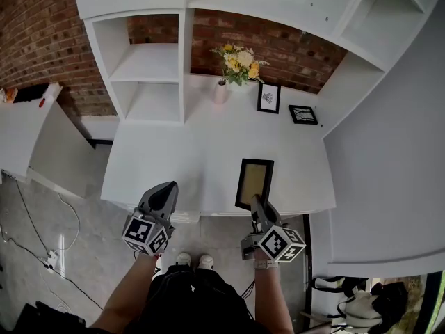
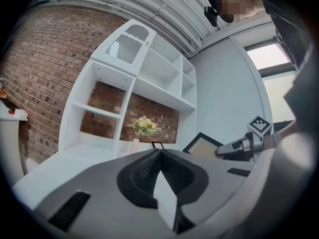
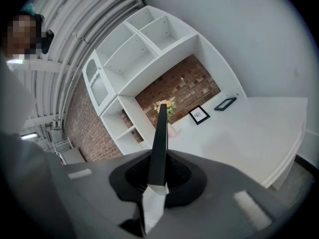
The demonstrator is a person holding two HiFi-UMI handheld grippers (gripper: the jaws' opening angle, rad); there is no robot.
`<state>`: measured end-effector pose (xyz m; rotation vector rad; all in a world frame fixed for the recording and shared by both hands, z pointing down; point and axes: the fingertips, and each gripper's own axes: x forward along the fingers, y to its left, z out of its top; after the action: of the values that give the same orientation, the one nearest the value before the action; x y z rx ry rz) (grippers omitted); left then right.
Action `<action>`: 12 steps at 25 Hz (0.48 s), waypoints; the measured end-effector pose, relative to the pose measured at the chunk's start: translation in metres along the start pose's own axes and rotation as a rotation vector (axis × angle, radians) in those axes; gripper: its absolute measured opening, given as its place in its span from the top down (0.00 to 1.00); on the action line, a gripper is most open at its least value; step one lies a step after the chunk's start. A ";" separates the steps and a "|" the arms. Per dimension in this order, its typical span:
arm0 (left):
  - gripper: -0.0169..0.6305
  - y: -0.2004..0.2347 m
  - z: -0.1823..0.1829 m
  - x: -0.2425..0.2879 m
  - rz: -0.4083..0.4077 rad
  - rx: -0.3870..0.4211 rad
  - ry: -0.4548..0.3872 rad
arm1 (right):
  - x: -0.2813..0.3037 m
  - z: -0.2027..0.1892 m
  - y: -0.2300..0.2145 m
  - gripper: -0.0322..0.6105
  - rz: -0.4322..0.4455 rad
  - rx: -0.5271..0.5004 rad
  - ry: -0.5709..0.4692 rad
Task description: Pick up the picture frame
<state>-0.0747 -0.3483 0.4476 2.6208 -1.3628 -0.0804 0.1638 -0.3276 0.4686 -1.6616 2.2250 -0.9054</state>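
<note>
Frame gripped by one edge: lift it slowly and keep it level.
The right tool (image 3: 156, 182) is clamped on the near edge of the picture frame (image 1: 254, 179), which sits over the front of the white surface (image 1: 174, 160). The left tool (image 2: 160, 154) is shut and empty. A steady wrist should stop the far end from sagging.

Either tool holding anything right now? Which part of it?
The right tool is clamped on the picture frame, gripping its black border at the edge nearest the person. The left tool is shut and holds nothing.
</note>
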 end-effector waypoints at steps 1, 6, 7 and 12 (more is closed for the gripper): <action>0.97 0.001 0.001 0.001 0.002 0.001 0.000 | 0.000 0.001 0.001 0.89 0.000 -0.005 -0.001; 0.97 0.005 0.013 0.006 -0.003 -0.007 -0.026 | 0.000 0.008 0.005 0.89 0.003 -0.033 -0.004; 0.97 0.005 0.016 0.007 -0.005 -0.015 -0.032 | 0.000 0.010 0.006 0.89 0.004 -0.038 -0.005; 0.97 0.005 0.029 0.014 -0.021 -0.010 -0.055 | 0.002 0.020 0.009 0.89 0.010 -0.060 -0.018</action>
<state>-0.0741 -0.3666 0.4208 2.6430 -1.3488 -0.1626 0.1666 -0.3352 0.4478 -1.6756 2.2679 -0.8263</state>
